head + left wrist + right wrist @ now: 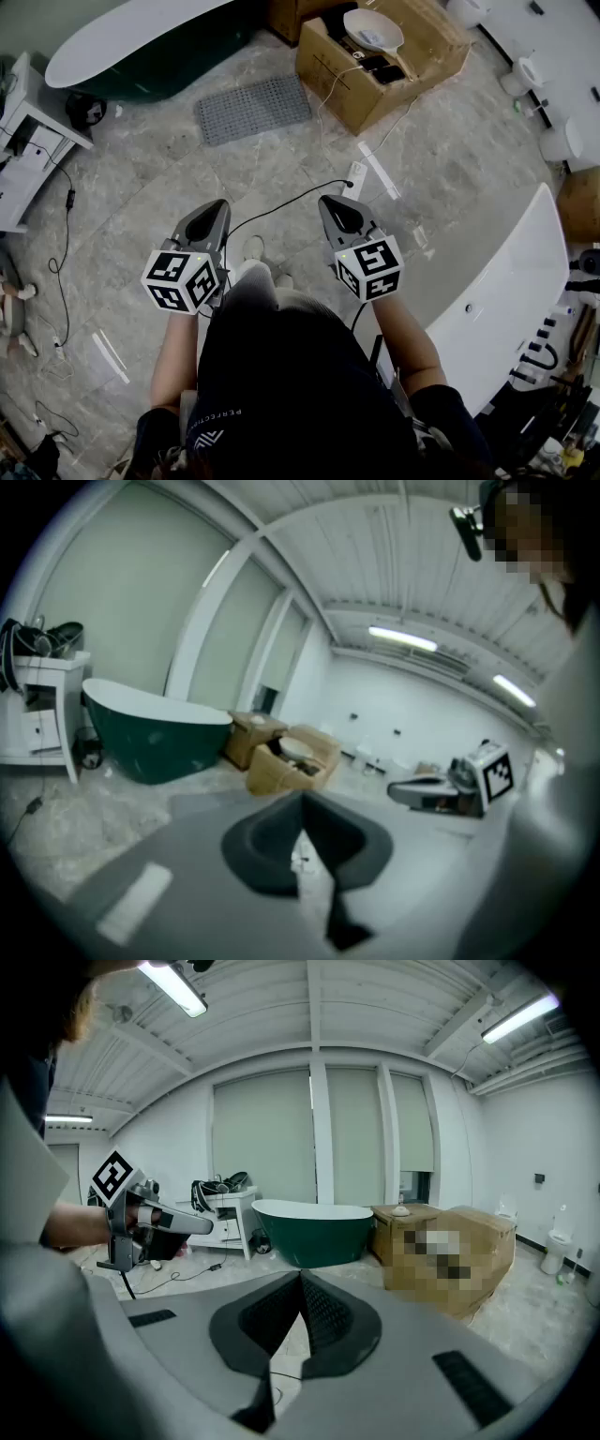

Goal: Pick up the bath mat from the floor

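**Left gripper [218, 203] and right gripper [327, 200] shut and empty; bath mat [253, 109] not yet reached**

Both grippers are held out in front of the person at about the same height, side by side, with a gap between them. In the left gripper view the two jaws are seen pressed together at their tips, with nothing caught between them. The same is seen in the right gripper view, so each tool is clenched on nothing.

The bath mat, a grey perforated rectangle, is laid flat on the floor [141, 169] just beside the green bathtub [141, 47], on the side of the bathtub that faces the person. No corner of it is lifted or folded. The grippers are held well apart from the bathtub, farther from it than the mat is, and neither is touching the mat.

The task is judged to be at its very start, since nothing of the pick-up is done. What is left is the whole of it: the mat has to be approached, the jaws opened, an edge of the mat taken and the mat raised off the floor.
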`<move>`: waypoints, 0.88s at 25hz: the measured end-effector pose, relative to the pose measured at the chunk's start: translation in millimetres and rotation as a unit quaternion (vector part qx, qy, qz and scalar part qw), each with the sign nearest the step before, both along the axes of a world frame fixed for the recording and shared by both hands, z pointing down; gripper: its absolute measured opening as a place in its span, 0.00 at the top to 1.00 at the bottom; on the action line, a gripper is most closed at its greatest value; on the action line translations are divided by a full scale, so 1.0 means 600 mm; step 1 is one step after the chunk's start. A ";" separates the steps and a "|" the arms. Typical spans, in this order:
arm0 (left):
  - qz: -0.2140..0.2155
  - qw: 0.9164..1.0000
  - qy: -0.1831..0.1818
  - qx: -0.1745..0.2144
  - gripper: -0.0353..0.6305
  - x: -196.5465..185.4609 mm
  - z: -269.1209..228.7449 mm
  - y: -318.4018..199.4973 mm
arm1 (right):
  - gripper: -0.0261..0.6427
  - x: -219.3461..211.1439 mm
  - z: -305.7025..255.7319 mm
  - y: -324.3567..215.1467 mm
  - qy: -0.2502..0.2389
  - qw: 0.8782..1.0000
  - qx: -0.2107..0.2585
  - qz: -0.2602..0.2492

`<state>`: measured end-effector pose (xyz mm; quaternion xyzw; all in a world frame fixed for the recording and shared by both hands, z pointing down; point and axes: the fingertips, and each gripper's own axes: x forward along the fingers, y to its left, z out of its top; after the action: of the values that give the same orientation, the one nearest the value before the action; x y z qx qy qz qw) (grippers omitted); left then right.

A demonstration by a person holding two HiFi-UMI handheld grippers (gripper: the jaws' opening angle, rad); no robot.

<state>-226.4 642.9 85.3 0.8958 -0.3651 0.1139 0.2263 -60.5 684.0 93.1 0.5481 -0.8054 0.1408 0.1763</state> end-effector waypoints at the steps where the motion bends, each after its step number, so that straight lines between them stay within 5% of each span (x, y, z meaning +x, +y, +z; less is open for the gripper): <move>1: -0.001 1.000 0.006 -0.001 0.94 0.001 -0.001 0.000 | 0.96 0.001 -0.002 0.000 -0.001 1.000 -0.001 0.000; 15: -0.043 0.999 0.007 -0.010 0.94 0.012 0.012 -0.012 | 0.96 0.023 0.007 -0.009 -0.042 0.999 -0.022 0.006; 22: -0.073 0.996 0.040 -0.032 0.94 -0.019 0.019 -0.035 | 0.96 0.003 0.023 -0.039 -0.067 0.997 -0.037 0.002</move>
<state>-237.5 621.9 96.7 0.8629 -0.4161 0.0725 0.2774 -58.8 660.8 107.2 0.5319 -0.8088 0.2069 0.1421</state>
